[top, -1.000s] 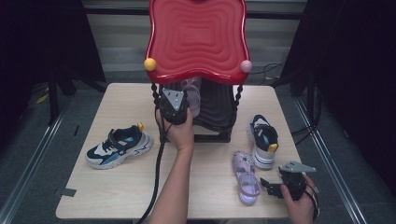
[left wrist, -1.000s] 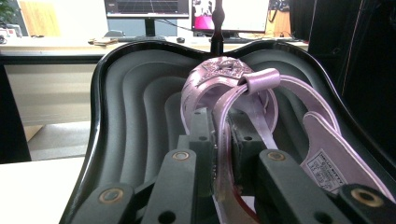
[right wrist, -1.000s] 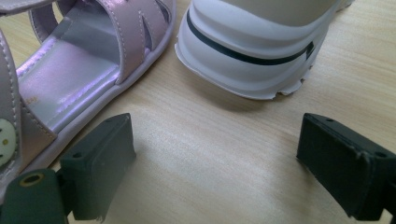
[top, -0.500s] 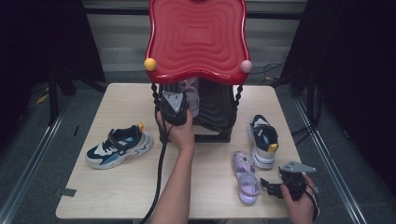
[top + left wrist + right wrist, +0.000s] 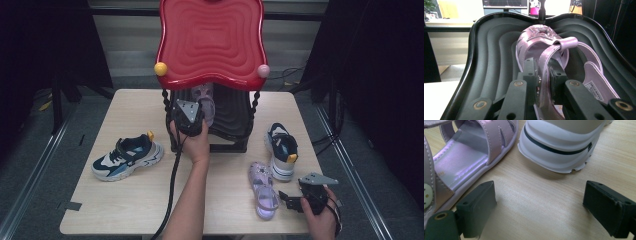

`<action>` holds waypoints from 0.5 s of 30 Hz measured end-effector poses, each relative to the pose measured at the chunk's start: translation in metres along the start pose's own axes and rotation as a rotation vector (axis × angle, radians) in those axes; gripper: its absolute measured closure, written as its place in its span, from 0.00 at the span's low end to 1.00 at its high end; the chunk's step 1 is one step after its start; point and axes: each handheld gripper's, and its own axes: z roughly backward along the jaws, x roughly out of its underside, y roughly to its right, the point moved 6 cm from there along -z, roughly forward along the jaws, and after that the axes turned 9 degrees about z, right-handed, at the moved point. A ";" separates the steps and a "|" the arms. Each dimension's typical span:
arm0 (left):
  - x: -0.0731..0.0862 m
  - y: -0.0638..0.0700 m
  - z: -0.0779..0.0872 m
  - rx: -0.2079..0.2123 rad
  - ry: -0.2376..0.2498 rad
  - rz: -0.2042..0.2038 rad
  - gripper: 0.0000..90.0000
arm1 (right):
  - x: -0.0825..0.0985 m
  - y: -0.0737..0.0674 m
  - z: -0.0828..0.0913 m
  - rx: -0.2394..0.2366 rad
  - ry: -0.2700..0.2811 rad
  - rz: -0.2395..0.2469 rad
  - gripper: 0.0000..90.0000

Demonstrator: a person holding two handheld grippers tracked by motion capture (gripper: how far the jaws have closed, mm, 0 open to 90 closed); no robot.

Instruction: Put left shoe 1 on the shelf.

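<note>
A purple sandal (image 5: 205, 97) (image 5: 541, 42) lies on the black lower shelf (image 5: 232, 112) (image 5: 486, 50) of a small rack, under its red wavy top (image 5: 210, 40). My left gripper (image 5: 199, 116) (image 5: 544, 75) reaches into the shelf and is shut on the sandal's back strap. The matching purple sandal (image 5: 263, 187) (image 5: 461, 157) lies on the table at the front right. Just right of it my right gripper (image 5: 286, 200) (image 5: 539, 207) rests low over the wood. Its jaws stand open with bare table between them.
A white and navy sneaker (image 5: 282, 147) (image 5: 564, 142) stands right of the rack, close ahead of the right gripper. Its mate (image 5: 127, 157) sits on the left of the wooden table (image 5: 125, 110). Dark floor and cables surround the table.
</note>
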 end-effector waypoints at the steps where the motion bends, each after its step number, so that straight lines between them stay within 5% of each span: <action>1: 0.000 0.000 0.000 0.003 -0.007 0.001 0.87 | 0.000 0.000 0.000 0.001 0.000 0.000 0.12; 15: -0.002 -0.003 0.000 -0.047 -0.050 -0.015 0.77 | 0.000 0.000 0.000 0.001 0.000 0.000 0.12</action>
